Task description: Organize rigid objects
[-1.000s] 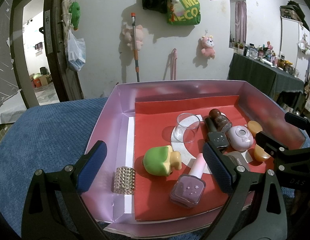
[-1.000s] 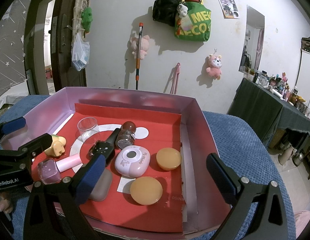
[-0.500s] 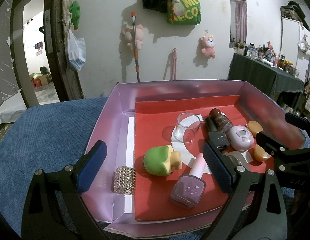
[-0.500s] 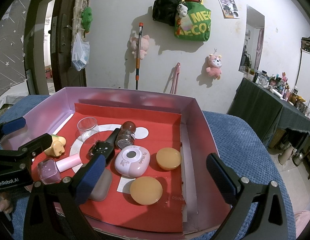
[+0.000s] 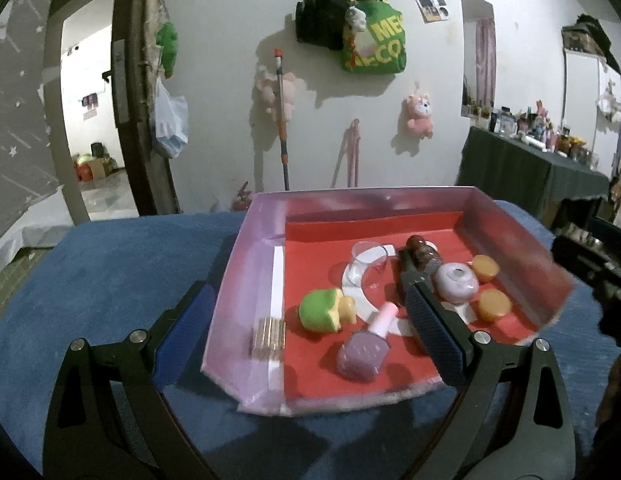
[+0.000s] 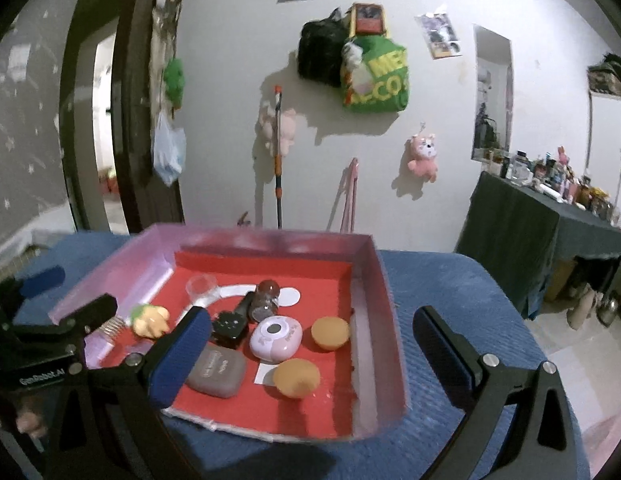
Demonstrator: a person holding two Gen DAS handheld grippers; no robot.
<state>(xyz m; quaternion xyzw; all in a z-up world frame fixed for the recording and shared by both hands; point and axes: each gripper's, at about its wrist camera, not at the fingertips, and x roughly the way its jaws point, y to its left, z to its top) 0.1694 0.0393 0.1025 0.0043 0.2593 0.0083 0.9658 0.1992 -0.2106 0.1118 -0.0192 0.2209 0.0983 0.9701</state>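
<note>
Item: pink box [image 5: 246, 280], red-lined, standing on a blue cloth [image 5: 110, 264]. All places below are given from this box.

Contents, on the red floor:
- Purple nail-polish bottle [image 5: 364, 350], lying on its side near the front edge.
- Green-and-yellow toy [image 5: 324, 311], just behind the bottle.
- Clear cup [image 5: 366, 266], upright, mid-floor.
- Dark brown bottle [image 6: 266, 300], lying beside the cup.
- Black remote-like piece [image 6: 230, 322], touching the brown bottle.
- Lilac round case [image 6: 275, 338], centre.
- Two orange discs [image 6: 330, 332], right of the case, toward the right wall.
- Grey pouch-shaped case [image 6: 216, 368], front centre.
- Ribbed metallic ring [image 5: 269, 338], in the pale strip by the left wall.

Tools:
- Left gripper [image 5: 306, 340]: jaws wide, nothing held, at the front-left corner, straddling the left wall.
- Right gripper [image 6: 310, 360]: jaws wide, nothing held, at the front-right, straddling the right wall.

Risk, as judged: both views are blurred, suggesting motion. A finger descending astride a wall could catch it and drag the light box. The items are crowded; closing on one could knock the cup over or set the lying bottles rolling.
</note>
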